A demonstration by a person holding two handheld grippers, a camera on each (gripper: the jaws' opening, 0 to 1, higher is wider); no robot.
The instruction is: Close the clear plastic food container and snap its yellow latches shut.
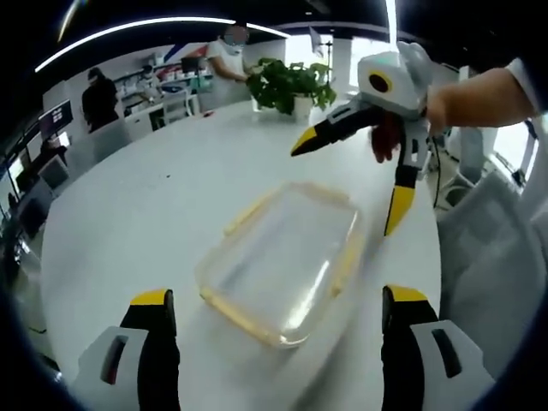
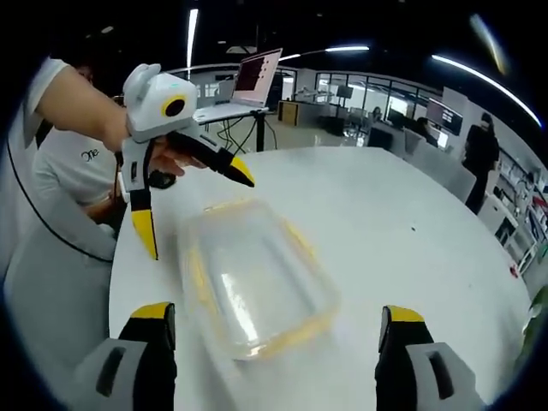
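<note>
Your left gripper view took in a potted plant (image 1: pixel 289 86) at the far edge of the white table (image 1: pixel 128 223); your right gripper view showed a laptop (image 2: pixel 257 77) instead. The clear container (image 1: pixel 287 261) lay flat on the table, lid on, between both grippers. Your left gripper (image 2: pixel 193 210) and right gripper (image 1: pixel 347 184) were each spread wide, apart from it.

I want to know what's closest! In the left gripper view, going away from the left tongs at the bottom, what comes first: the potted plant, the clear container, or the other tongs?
1. Clear container, just ahead on the table.
2. Other tongs, open above its far right side.
3. Potted plant, at the far edge.
</note>
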